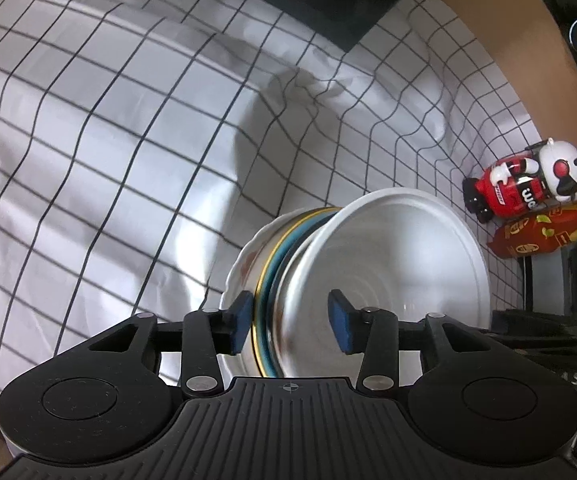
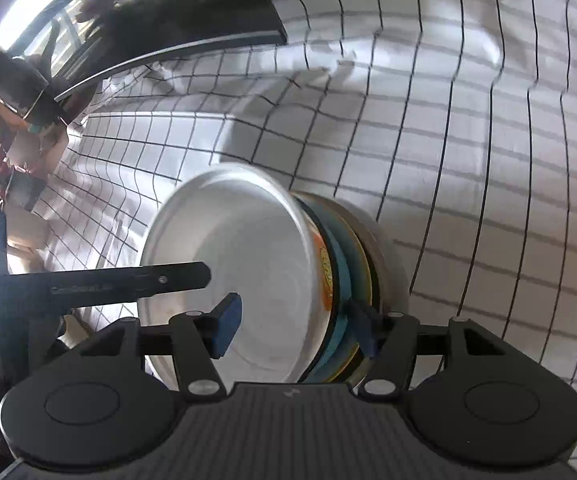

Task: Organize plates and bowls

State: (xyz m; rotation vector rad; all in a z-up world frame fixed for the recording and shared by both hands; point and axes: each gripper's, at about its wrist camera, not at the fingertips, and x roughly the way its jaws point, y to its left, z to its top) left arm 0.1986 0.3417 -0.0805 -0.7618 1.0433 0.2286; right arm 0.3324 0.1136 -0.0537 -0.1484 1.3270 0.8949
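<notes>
Left wrist view: stack [image 1: 328, 280] of one white bowl [image 1: 400, 264] over about three plates, edges blurred, lifted off the checked cloth [image 1: 108, 160]. Stack lies dead ahead between both tools, its axis crossways. Left gripper [image 1: 290, 322] straddles the near rim, pads on either side; clamped, I judge. Right gripper [image 2: 296, 326] likewise grips the opposite rim. Both equally near.

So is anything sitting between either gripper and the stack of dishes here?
Nothing visible. The left gripper and right gripper each already straddle the rim of the stack of dishes, with the white bowl uppermost, over the checked cloth.
</notes>
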